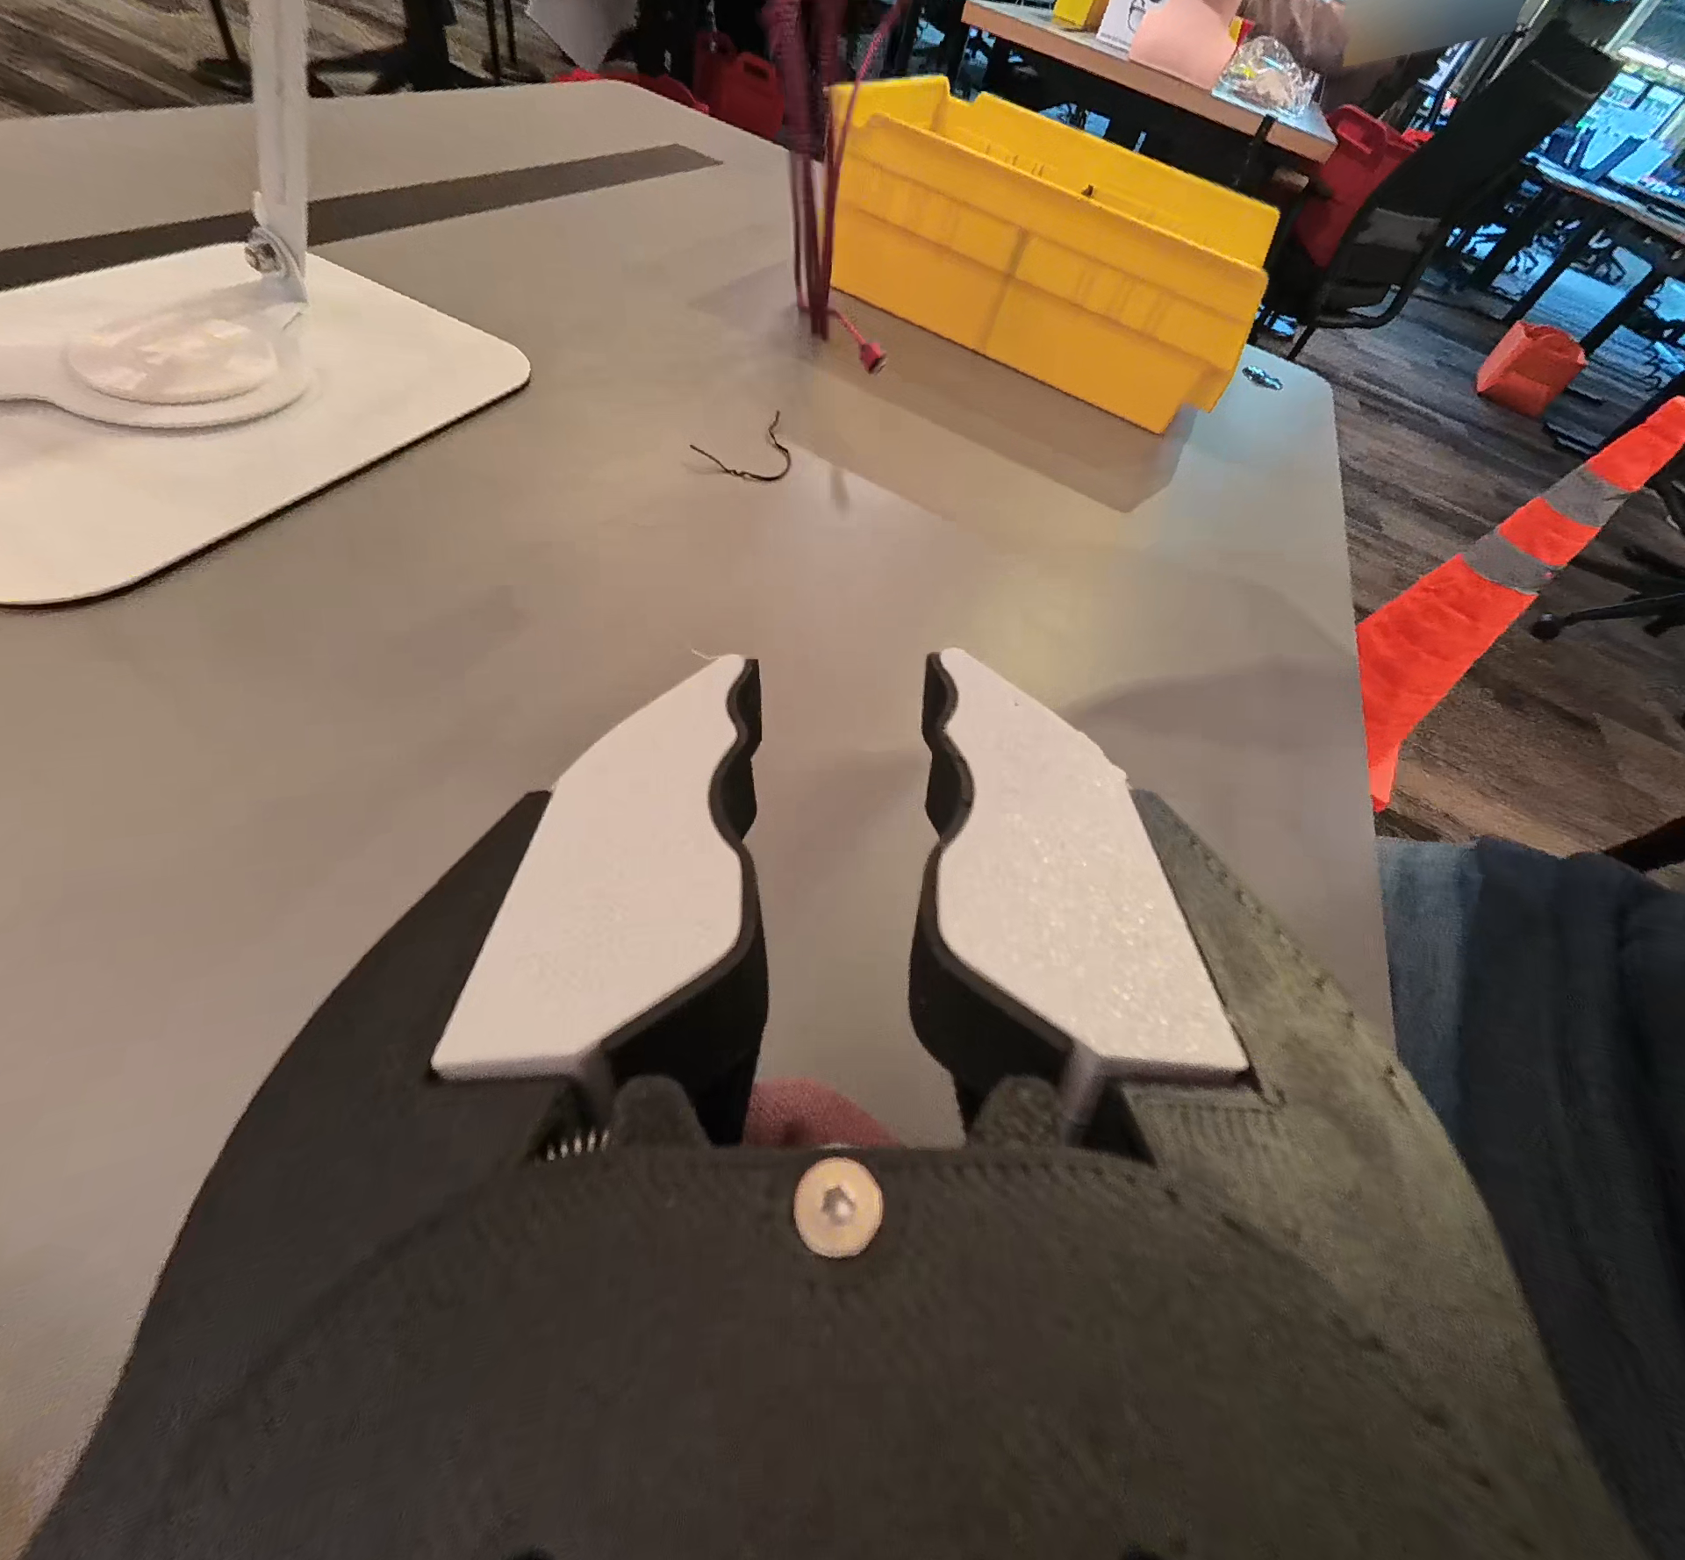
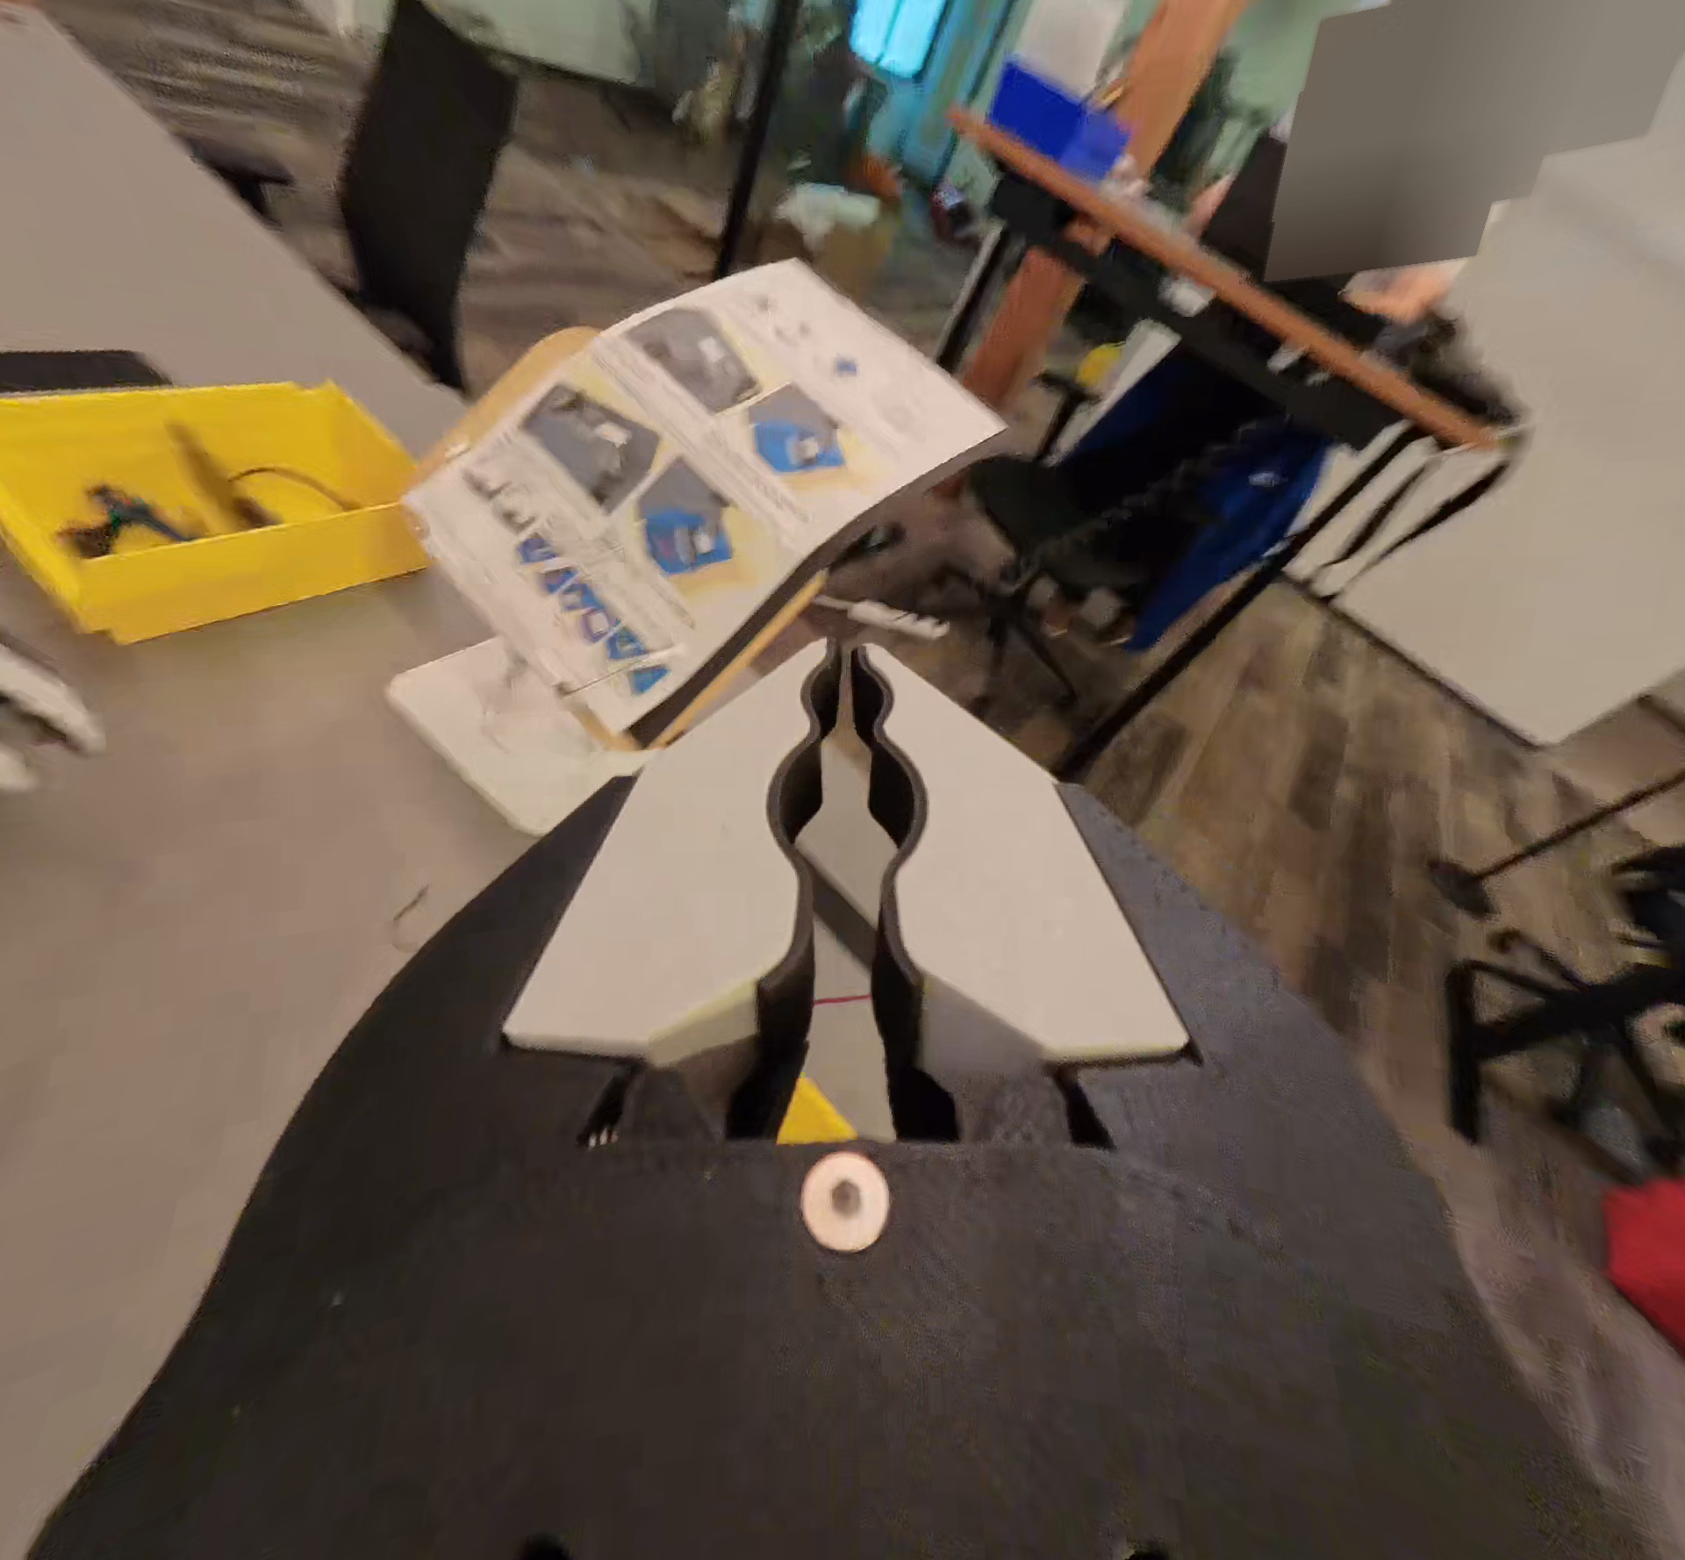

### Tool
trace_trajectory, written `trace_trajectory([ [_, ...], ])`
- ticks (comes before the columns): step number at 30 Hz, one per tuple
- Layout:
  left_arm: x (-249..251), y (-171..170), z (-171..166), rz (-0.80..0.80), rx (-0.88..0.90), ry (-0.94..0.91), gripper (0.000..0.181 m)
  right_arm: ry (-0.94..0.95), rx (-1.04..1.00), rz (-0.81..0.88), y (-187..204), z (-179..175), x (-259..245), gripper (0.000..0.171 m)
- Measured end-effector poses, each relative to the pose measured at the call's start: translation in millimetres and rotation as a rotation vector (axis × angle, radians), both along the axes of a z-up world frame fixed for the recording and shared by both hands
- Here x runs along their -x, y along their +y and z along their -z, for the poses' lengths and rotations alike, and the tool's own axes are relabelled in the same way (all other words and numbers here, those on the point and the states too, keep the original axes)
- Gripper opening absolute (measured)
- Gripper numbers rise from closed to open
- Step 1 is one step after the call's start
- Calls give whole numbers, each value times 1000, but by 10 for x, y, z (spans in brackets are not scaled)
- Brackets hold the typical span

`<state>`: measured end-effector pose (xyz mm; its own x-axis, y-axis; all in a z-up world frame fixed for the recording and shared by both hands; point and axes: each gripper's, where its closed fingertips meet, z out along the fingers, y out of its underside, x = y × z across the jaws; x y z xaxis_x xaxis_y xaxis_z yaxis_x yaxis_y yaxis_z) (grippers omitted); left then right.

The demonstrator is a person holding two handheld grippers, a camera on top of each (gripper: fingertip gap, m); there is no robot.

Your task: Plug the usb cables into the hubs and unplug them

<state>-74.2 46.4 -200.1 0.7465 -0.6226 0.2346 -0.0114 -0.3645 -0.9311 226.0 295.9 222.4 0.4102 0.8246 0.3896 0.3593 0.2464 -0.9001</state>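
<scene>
Left gripper (image 1: 841,661) part-open, empty, over table (image 1: 547,605); red cable (image 1: 821,240) dangling at 12 o'clock. Right gripper (image 2: 843,652) nearly closed; whether it grips thin red cable unclear.

workshop | yellow parts bin (image 1: 1049,258) | traffic cone (image 1: 1495,577) | workbenches (image 2: 1213,276)

Your left wrist view looks low along its fingers (image 1: 739,796) across the grey counter (image 1: 547,650) toward the yellow bin (image 1: 1049,276) — fairly close. Your right wrist view sits higher, tilted, blurred — probably facing the document stand (image 2: 693,477). Both share the bin, stand and counter.
</scene>
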Motion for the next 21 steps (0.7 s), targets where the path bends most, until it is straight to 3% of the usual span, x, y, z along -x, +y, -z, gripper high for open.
trace_trajectory([
  [4,-100,-37,100,36,17,22,34,-156,105,-43,-72,711,205,16],
  [8,-168,-48,194,70,43,32,34,-327,233,-62,79,1916,533,36],
  [12,-245,-84,209,107,58,57,36,-519,363,3,537,3067,750,61],
  [17,-245,-108,272,126,76,77,36,-653,406,156,1442,3554,499,80],
  [21,-235,-72,292,132,119,39,36,-726,456,249,2194,3833,94,80],
])
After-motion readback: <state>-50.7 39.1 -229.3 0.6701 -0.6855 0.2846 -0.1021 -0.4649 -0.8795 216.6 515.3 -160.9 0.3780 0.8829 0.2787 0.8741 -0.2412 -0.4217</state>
